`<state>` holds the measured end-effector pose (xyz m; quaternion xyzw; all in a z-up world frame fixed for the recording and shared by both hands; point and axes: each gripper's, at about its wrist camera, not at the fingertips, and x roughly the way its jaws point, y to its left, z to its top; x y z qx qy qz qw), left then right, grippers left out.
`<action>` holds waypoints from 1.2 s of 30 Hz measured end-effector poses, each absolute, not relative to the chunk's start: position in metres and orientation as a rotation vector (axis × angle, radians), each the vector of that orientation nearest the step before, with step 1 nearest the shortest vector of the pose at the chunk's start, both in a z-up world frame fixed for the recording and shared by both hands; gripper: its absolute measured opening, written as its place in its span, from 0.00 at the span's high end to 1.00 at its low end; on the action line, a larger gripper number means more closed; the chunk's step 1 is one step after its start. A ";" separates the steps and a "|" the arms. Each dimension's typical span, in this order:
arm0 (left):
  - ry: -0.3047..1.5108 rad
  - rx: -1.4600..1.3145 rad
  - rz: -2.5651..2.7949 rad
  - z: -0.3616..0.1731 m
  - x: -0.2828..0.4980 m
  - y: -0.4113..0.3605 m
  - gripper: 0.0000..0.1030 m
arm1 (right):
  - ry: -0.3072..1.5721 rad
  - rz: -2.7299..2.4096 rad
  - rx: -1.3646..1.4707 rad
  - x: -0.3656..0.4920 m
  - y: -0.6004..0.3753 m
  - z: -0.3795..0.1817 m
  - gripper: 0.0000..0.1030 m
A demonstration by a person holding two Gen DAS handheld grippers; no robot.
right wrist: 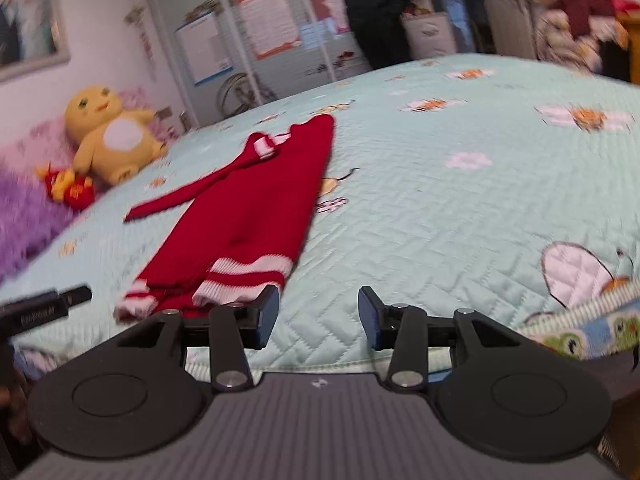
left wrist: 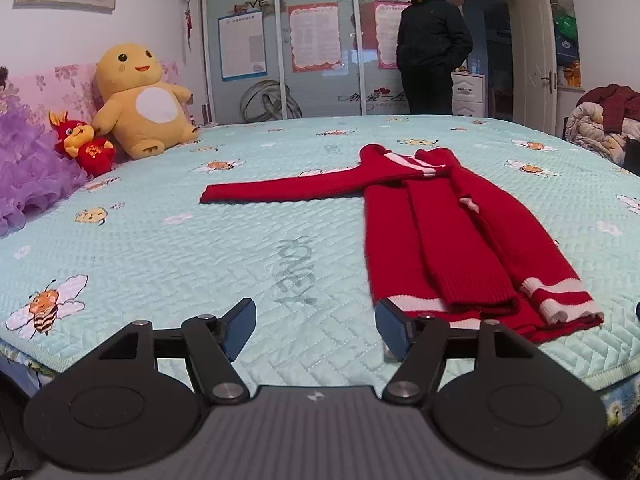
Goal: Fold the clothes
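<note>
The left gripper is hovering over the near edge of the bed, its ribbed blue pads spread wide and holding nothing. The right gripper is likewise gaping empty above that edge. Just beyond them, a red knitted sweater with white-striped ribbed cuffs and hem is lying flat on the quilted, bee-printed mint bedspread, one sleeve folded over the body, the other stretching toward the bed's left side. At the far left corner, a yellow plush toy is sitting beside a small red plush and purple ruffled fabric. Past the far edge, a person in dark clothing is standing.
</note>
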<state>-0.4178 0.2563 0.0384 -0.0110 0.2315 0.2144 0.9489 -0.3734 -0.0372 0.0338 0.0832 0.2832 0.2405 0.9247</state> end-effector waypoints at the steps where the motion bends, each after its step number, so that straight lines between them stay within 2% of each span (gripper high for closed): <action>1: 0.471 -0.030 0.440 0.039 -0.418 0.258 0.32 | 0.578 0.502 0.144 -0.375 -0.032 0.034 0.56; 13: 0.480 -0.141 0.533 0.037 -0.428 0.282 0.28 | 0.605 0.483 0.105 -0.373 -0.025 0.030 0.54; 24: 0.482 -0.142 0.508 0.038 -0.428 0.282 0.26 | 0.505 0.575 -0.030 -0.393 0.001 0.044 0.52; 29: 0.498 -0.183 0.516 0.034 -0.424 0.289 0.26 | 0.533 0.594 0.028 -0.382 0.005 0.049 0.53; 31: 0.503 -0.204 0.517 0.033 -0.423 0.292 0.26 | 0.561 0.598 0.088 -0.373 0.006 0.052 0.55; 32: 0.506 -0.216 0.518 0.033 -0.422 0.294 0.26 | 0.578 0.602 0.113 -0.367 0.007 0.052 0.63; 33: 0.507 -0.230 0.519 0.033 -0.422 0.295 0.26 | 0.595 0.605 0.138 -0.362 0.008 0.053 0.66; 36: 0.493 -0.297 0.515 0.035 -0.423 0.303 0.26 | 0.611 0.622 0.204 -0.346 0.014 0.060 0.67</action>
